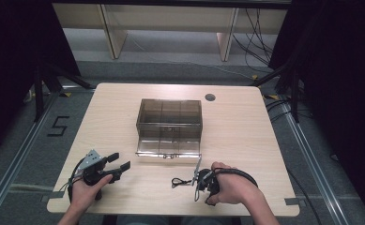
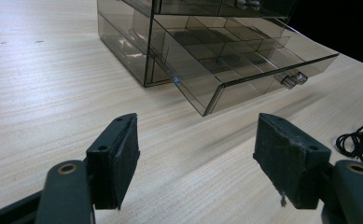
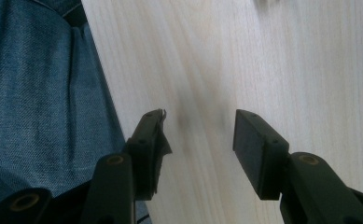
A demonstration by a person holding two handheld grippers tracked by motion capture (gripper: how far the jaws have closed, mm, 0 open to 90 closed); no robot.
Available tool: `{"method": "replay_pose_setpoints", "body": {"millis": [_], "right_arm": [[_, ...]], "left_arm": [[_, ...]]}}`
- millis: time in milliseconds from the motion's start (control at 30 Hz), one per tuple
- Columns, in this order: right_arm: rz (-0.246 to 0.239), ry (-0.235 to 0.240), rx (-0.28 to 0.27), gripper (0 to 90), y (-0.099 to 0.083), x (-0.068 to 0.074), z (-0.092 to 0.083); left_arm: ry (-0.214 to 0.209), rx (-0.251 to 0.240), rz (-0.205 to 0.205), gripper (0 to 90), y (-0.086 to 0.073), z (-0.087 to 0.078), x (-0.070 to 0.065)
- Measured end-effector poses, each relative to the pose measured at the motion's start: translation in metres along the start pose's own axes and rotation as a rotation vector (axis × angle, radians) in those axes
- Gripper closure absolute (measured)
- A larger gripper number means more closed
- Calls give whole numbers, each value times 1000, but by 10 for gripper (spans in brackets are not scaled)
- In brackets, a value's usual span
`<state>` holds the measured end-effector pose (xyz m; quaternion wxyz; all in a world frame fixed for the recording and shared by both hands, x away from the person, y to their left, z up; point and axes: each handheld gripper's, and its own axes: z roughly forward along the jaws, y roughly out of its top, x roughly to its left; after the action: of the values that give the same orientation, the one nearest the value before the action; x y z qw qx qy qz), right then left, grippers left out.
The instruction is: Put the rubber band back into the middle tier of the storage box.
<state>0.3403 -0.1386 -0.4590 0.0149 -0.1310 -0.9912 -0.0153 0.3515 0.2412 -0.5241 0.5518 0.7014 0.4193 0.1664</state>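
Observation:
A smoky clear drawer box (image 1: 169, 123) stands mid-table, its lowest drawer (image 1: 168, 146) pulled out toward me. The left gripper view shows that drawer (image 2: 244, 70) with its divided, bare compartments and a small clear knob (image 2: 293, 79). My left gripper (image 1: 120, 160) (image 2: 195, 135) is open at the front left, aimed at the box, with nothing between its jaws. A small tangle of black cord (image 1: 180, 182) (image 2: 356, 140) lies on the table. Just right of it, my right gripper (image 1: 200, 185) (image 3: 200, 123) is open over bare wood near the front edge.
The light wooden table (image 1: 246, 131) has a round cable hole (image 1: 210, 97) at the back right. Blue denim (image 3: 39, 93) of the person's leg shows past the table's front edge. Black stands and cables flank the table on the floor.

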Motion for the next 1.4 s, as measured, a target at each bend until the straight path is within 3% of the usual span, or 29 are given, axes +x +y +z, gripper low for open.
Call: {"method": "replay_pose_setpoints", "body": {"millis": [400,633,667,900,967,1067,1133,1200,1400], "right_arm": [[-6,-13,-11,519,12,-3,-3],[-49,-20,-19,511,26,-8,-2],[-30,-17,-22,509,28,-8,-2],[-83,-26,-38,508,38,-13,-1],[-56,-26,-35,509,39,-13,0],[-88,-31,-38,509,43,-17,0],[-64,-28,-48,513,45,-17,0],[-91,-32,-52,518,47,-19,2],[-82,-33,-59,540,54,-21,4]], "left_arm": [[2,-4,-1,301,0,0,0],[-3,-8,-10,301,0,0,1],[-3,-7,-10,301,0,0,1],[-4,-1,-7,301,0,0,1],[-4,-2,-8,301,0,0,1],[-4,-2,-7,301,0,0,1],[-4,-2,-5,301,0,0,1],[-5,-2,-7,301,0,0,1],[-4,-3,1,301,0,0,0]]}}
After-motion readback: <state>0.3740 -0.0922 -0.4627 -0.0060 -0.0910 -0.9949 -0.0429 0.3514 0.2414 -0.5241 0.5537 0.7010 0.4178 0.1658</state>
